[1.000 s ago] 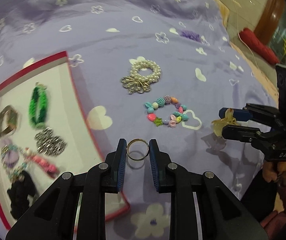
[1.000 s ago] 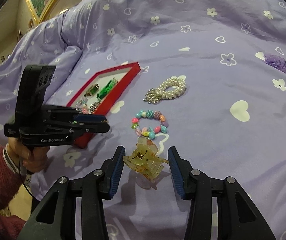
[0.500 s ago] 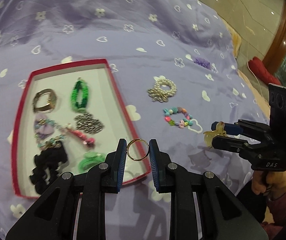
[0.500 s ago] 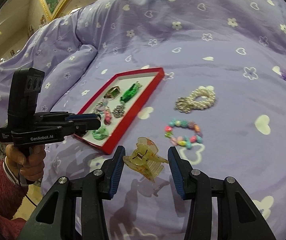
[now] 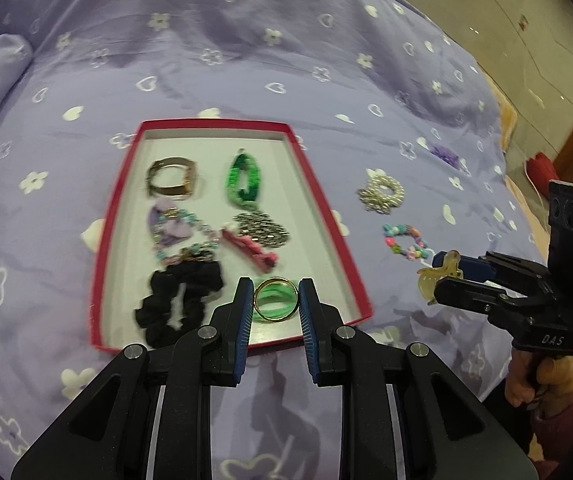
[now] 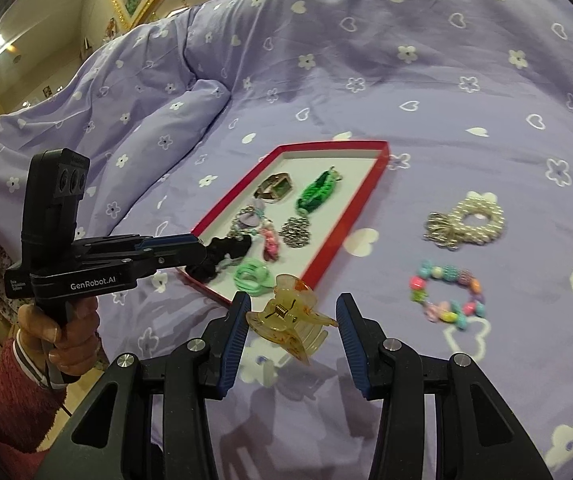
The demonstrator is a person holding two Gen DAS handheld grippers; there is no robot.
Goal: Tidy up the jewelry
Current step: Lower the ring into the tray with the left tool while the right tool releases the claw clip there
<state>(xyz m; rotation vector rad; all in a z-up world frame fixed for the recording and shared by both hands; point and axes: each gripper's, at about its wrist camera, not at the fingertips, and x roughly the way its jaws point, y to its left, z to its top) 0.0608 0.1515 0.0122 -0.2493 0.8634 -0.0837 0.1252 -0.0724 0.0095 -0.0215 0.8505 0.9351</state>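
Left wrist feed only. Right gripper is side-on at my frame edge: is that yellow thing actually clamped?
Observer: Yes. In the right wrist view the yellow claw clip spans the gap of the right gripper, one end against each blue pad, its spring hinge facing the camera.
Operator: And where does my left gripper sit relative to the tray, seen from outside?
Observer: From the right wrist view the left gripper has its tips over the near corner of the red tray, right at the black scrunchie. The gold ring it holds is hidden from that side.
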